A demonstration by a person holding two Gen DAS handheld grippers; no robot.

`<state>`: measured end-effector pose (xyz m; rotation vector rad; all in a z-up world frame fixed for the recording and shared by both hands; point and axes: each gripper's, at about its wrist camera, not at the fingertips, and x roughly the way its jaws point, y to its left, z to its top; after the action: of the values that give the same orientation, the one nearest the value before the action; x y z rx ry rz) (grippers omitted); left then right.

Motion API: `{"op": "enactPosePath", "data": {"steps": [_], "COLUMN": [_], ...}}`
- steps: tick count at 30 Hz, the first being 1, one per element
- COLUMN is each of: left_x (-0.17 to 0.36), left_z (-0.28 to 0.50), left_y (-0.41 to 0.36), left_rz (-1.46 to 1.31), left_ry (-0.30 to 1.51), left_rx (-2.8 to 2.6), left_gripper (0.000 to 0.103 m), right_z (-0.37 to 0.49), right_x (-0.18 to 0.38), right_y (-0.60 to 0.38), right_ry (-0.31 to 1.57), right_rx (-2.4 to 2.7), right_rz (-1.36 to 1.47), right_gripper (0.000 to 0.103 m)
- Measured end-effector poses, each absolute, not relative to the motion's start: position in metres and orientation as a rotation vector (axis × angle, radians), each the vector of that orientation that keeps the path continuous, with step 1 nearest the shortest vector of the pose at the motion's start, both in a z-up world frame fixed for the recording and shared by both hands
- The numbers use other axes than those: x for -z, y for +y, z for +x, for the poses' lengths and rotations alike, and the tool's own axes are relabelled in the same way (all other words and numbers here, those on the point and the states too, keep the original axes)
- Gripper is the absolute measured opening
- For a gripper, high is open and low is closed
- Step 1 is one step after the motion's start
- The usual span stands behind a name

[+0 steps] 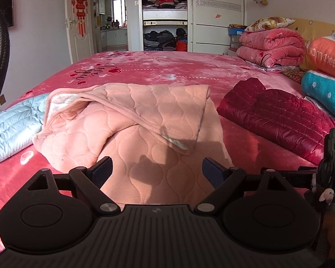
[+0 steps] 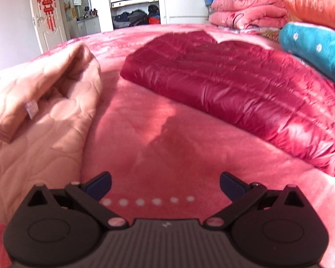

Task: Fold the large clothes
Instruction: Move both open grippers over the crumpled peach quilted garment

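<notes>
A pale pink quilted garment (image 1: pixel 134 129) lies partly folded on the pink bed (image 1: pixel 167 71), its upper flap turned over and a white label showing. My left gripper (image 1: pixel 156 169) is open just above its near edge, with nothing between the fingers. In the right wrist view the same pink garment (image 2: pixel 40 111) lies at the left, and my right gripper (image 2: pixel 165 184) stands open over bare bedspread (image 2: pixel 167 134) to its right. A folded dark red puffer jacket (image 2: pixel 234 84) lies beyond it; the left wrist view shows this red jacket (image 1: pixel 274 118) at the right.
A light blue puffer garment (image 1: pixel 9 127) lies at the left. Folded pink blankets (image 1: pixel 270 44), an orange pillow (image 1: pixel 328 55) and a teal roll (image 1: pixel 323 91) are stacked at the headboard. An open wardrobe (image 1: pixel 165 15) and a door (image 1: pixel 78 22) stand behind the bed.
</notes>
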<state>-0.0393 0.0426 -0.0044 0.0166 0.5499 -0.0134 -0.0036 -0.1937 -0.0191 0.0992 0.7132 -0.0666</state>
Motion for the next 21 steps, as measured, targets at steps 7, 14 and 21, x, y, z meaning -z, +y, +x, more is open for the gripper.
{"op": "enactPosePath", "data": {"steps": [7, 14, 21], "left_x": [-0.011, -0.03, -0.045], "left_z": [-0.064, -0.089, -0.103], "left_y": [0.068, 0.075, 0.075], "left_rz": [0.024, 0.032, 0.046], "left_ry": [0.511, 0.469, 0.412], "left_rx": [-0.047, -0.116, -0.187], "left_gripper": [0.103, 0.103, 0.103], "right_z": [-0.036, -0.07, -0.097], "right_x": [-0.029, -0.065, -0.095], "right_y": [-0.181, -0.154, -0.118], "right_ry": [0.602, 0.515, 0.473], "right_rx": [0.078, 0.055, -0.001], "right_rz": [0.109, 0.061, 0.025], "right_gripper": [0.102, 0.102, 0.102]}}
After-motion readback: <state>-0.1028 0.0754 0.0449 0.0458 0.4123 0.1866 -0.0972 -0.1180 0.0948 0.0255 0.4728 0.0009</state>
